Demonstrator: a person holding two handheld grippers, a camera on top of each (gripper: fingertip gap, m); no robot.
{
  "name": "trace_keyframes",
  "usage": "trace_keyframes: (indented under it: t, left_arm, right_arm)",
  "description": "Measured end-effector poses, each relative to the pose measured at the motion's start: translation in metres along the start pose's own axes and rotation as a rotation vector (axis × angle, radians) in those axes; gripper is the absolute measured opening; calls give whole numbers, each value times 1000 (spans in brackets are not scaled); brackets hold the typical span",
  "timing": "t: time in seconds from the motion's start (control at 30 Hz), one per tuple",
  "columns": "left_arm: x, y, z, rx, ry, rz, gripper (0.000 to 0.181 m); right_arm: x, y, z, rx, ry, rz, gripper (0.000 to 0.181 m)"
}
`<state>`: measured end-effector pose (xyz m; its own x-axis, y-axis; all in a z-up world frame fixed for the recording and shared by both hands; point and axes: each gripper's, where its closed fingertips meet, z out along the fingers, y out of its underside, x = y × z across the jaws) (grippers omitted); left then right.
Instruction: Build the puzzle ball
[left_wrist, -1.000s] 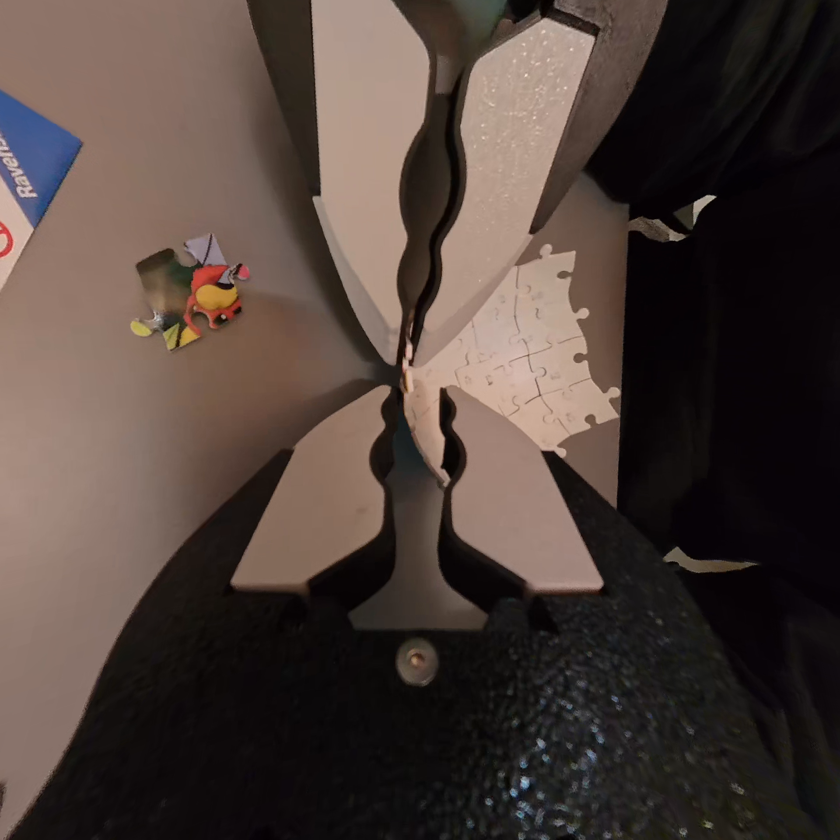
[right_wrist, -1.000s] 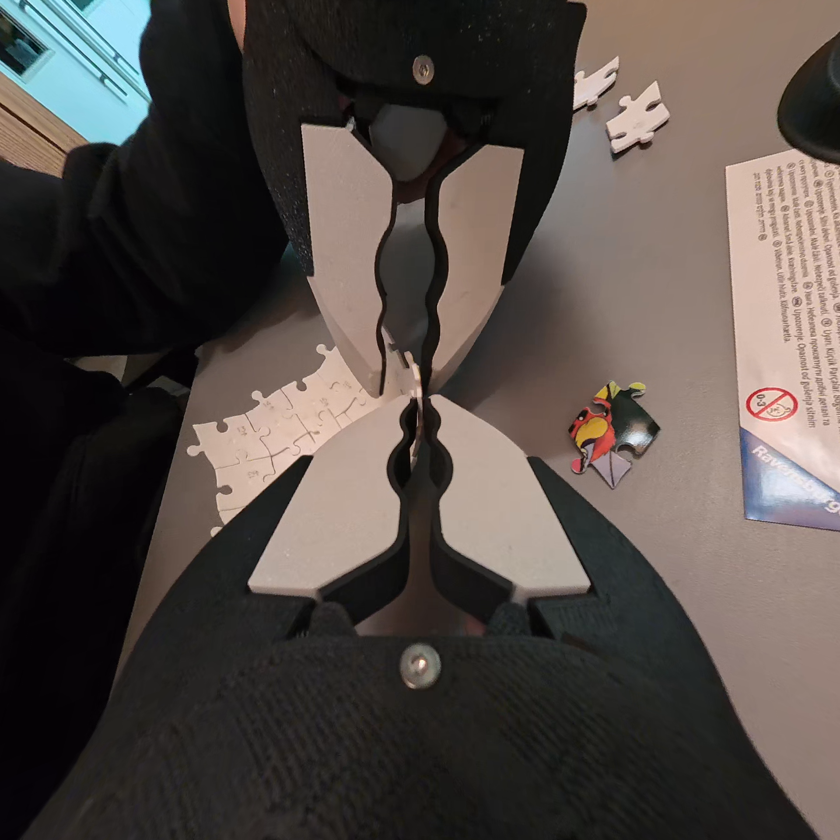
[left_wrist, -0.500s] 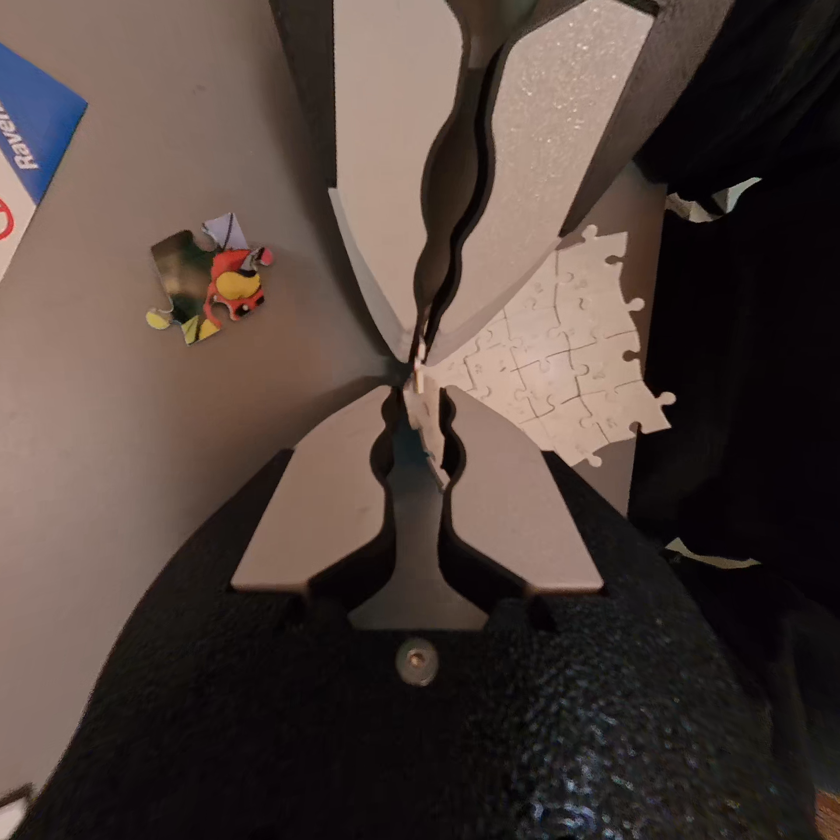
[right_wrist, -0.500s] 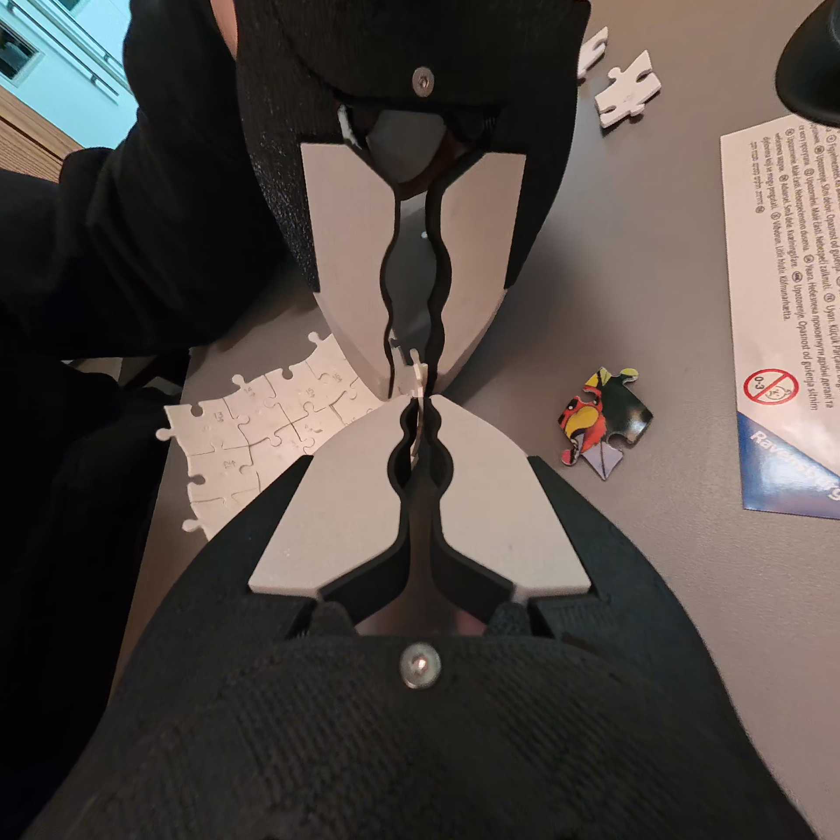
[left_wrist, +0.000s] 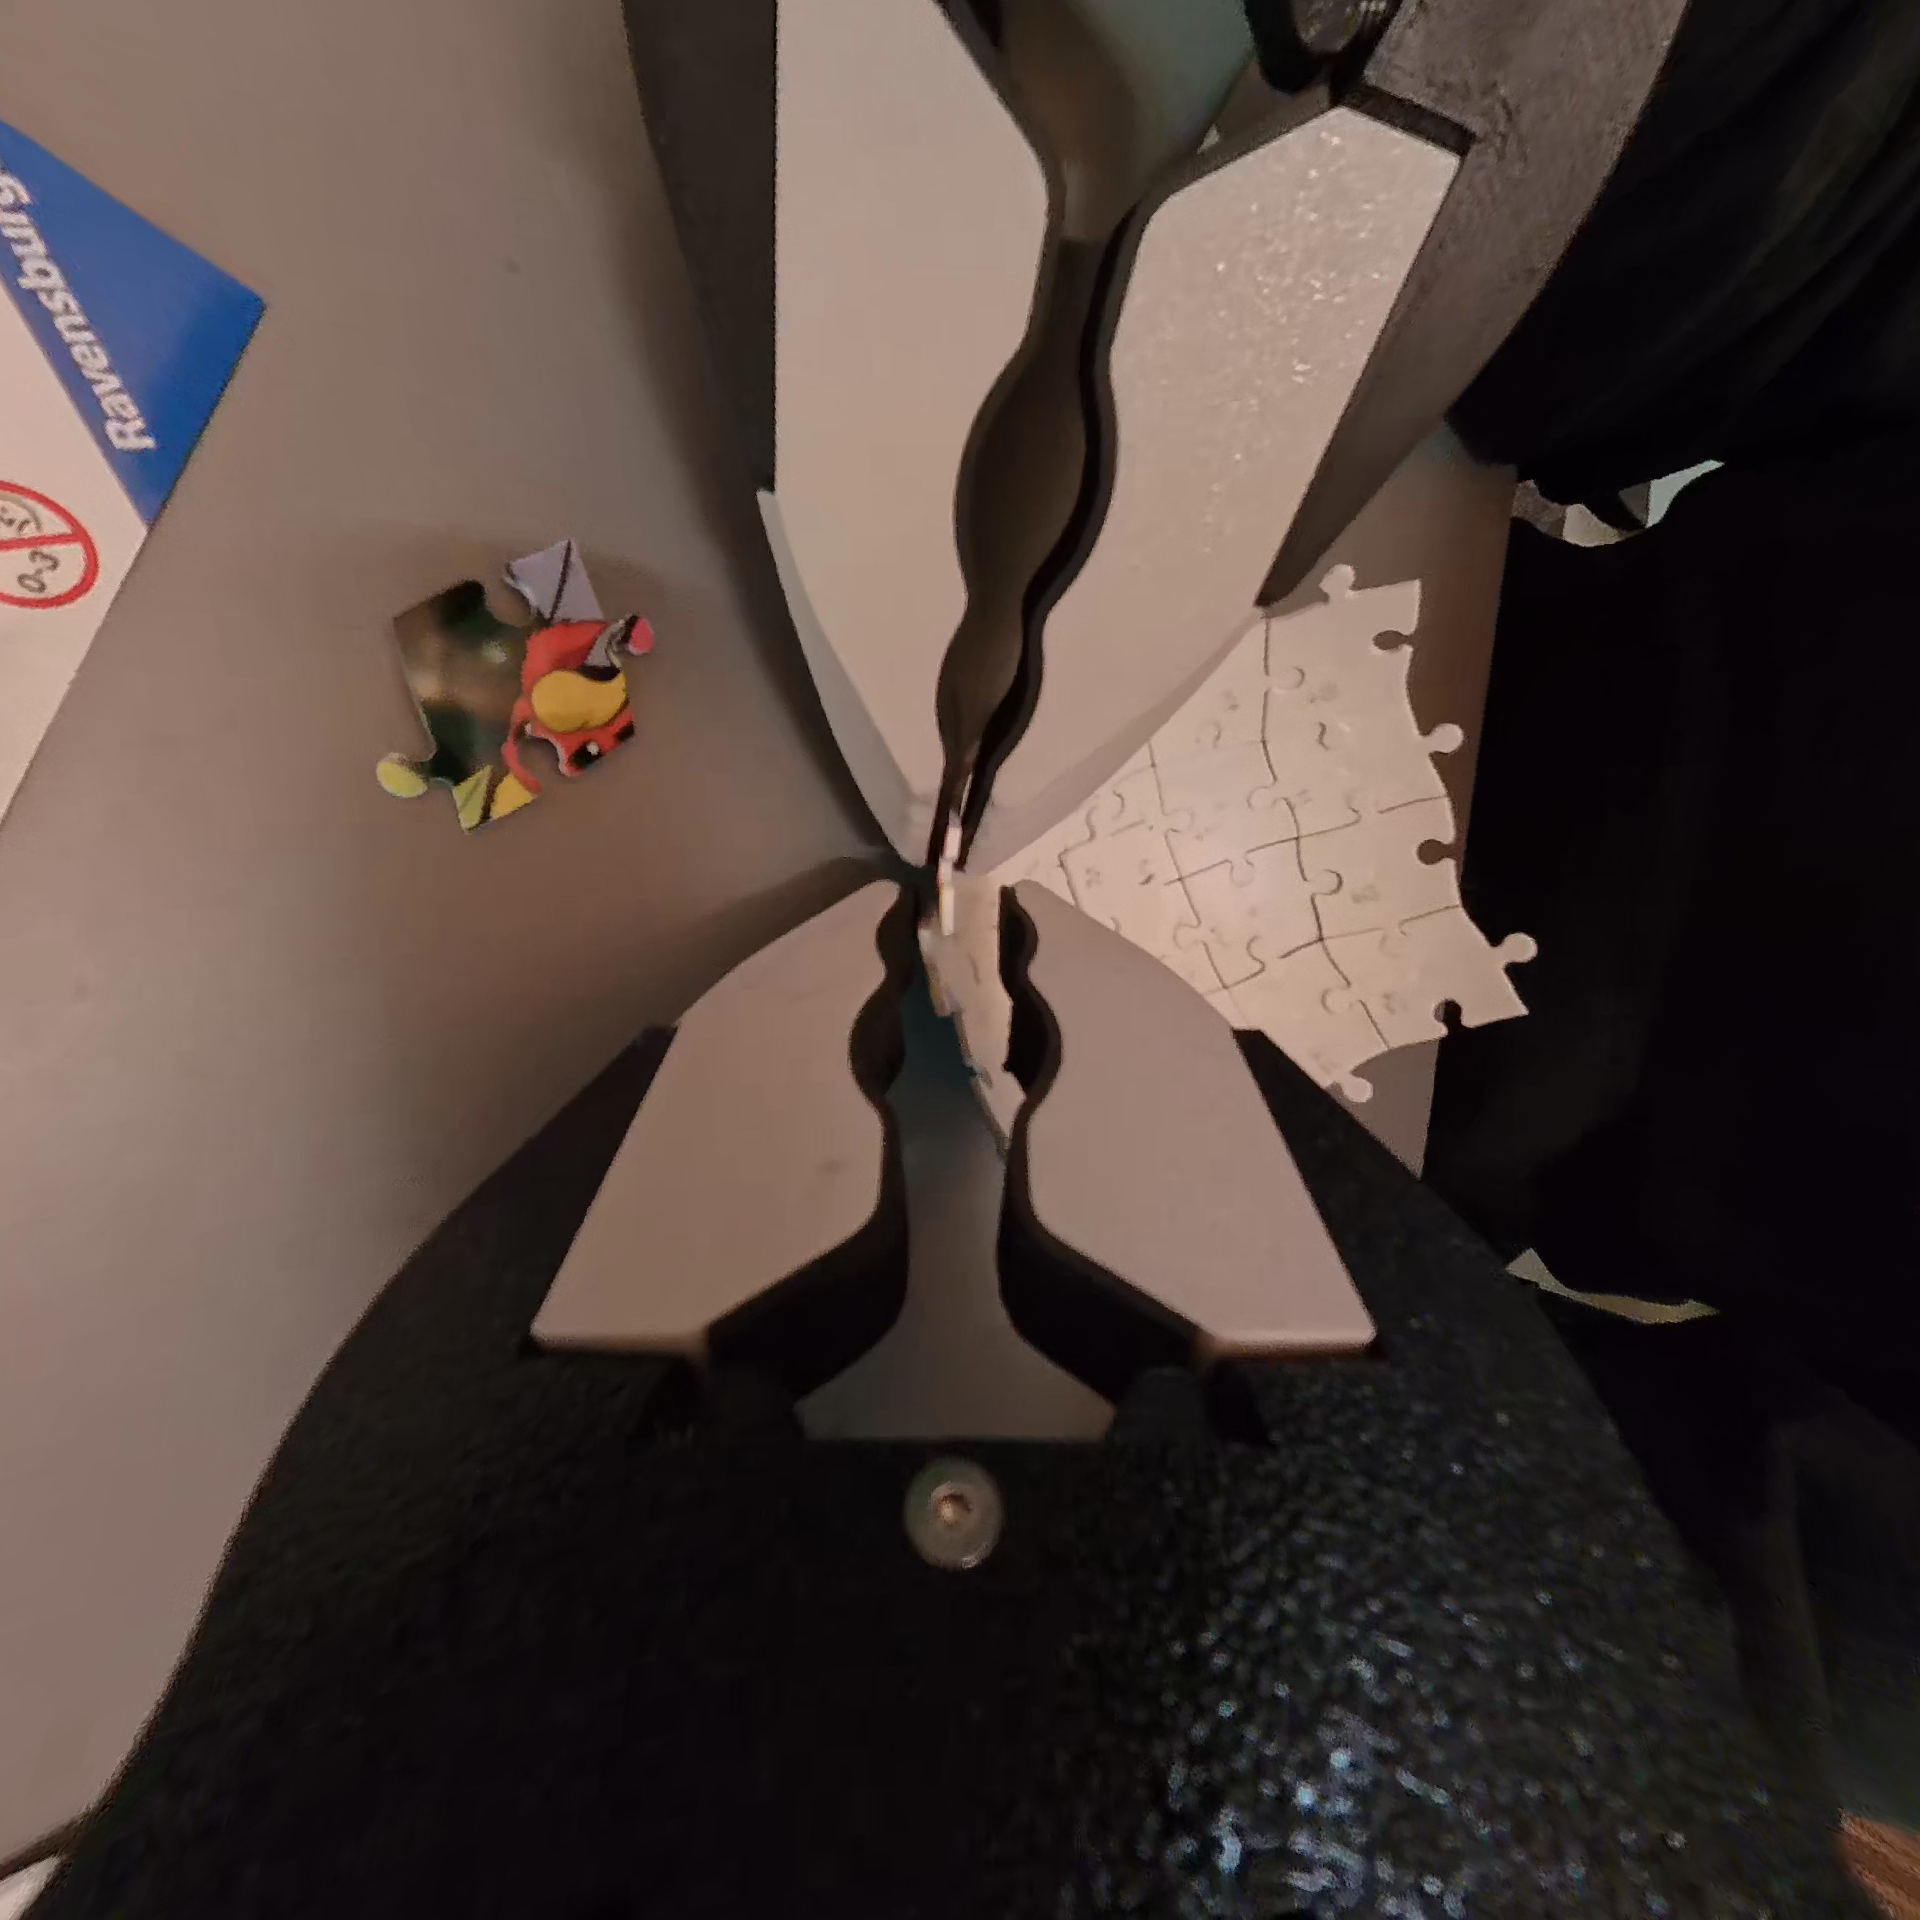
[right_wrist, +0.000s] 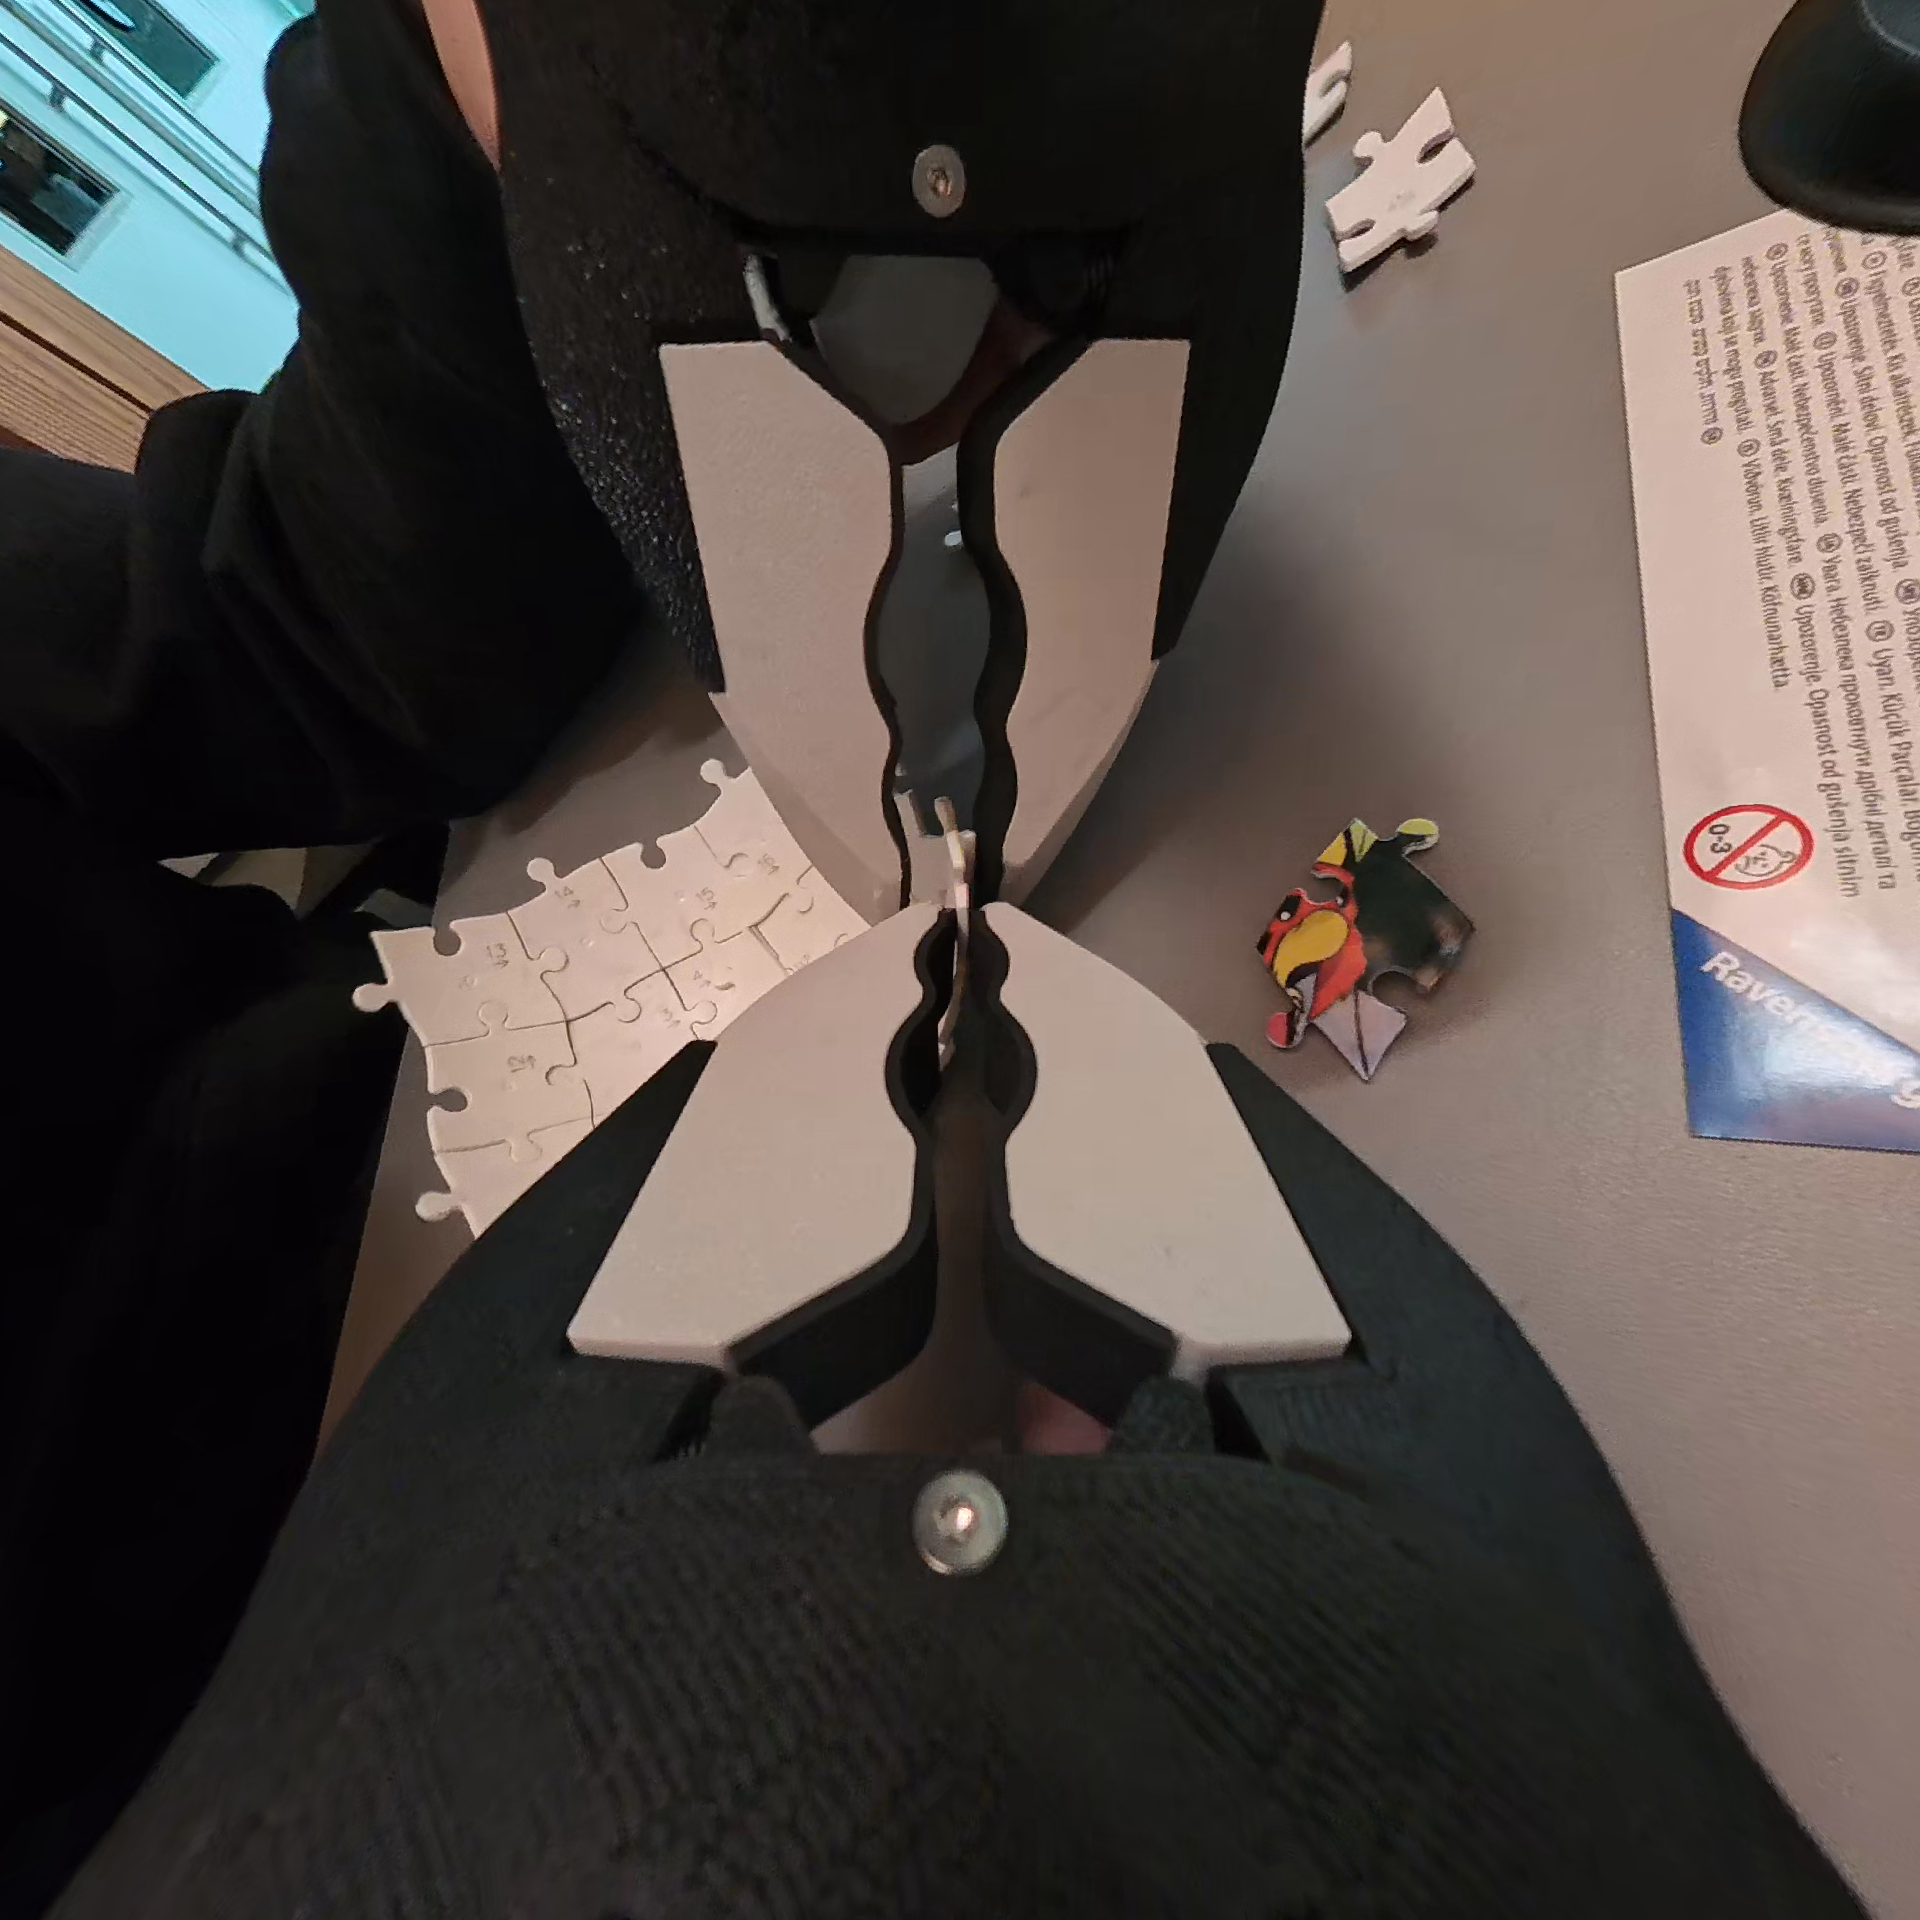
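The left gripper (left_wrist: 951, 914) and right gripper (right_wrist: 961, 914) meet tip to tip above the smooth grey table (right_wrist: 1455, 644). Each clamps an edge of the curved white sheet of joined puzzle pieces (left_wrist: 1299, 862). A glossy colourful piece (right_wrist: 1361, 945) lies beside a printed leaflet (right_wrist: 1787, 665).

L claw (left_wrist: 951, 914) gripping white puzzle sheet (left_wrist: 1299, 831), R claw (left_wrist: 951, 831) opposite

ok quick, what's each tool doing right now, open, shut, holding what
Left tool: shut on the assembled puzzle section, gripping its edge.
Right tool: shut on a single puzzle piece, held against that section's edge.
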<state>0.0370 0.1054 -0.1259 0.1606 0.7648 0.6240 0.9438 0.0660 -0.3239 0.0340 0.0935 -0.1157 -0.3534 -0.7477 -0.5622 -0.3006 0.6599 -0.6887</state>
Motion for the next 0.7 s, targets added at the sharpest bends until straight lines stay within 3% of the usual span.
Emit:
trace_keyframes:
  t: [0.13, 0.7]
  left_arm:
    - [-2, -1, 0, -7, -30, 14, 7]
    - [0, -6, -4, 14, -56, 18, 4]
  right_arm:
    - [0, 0, 0, 1, -4, 2, 3]
    - [-1, 10, -11, -22, 46, 150, 11]
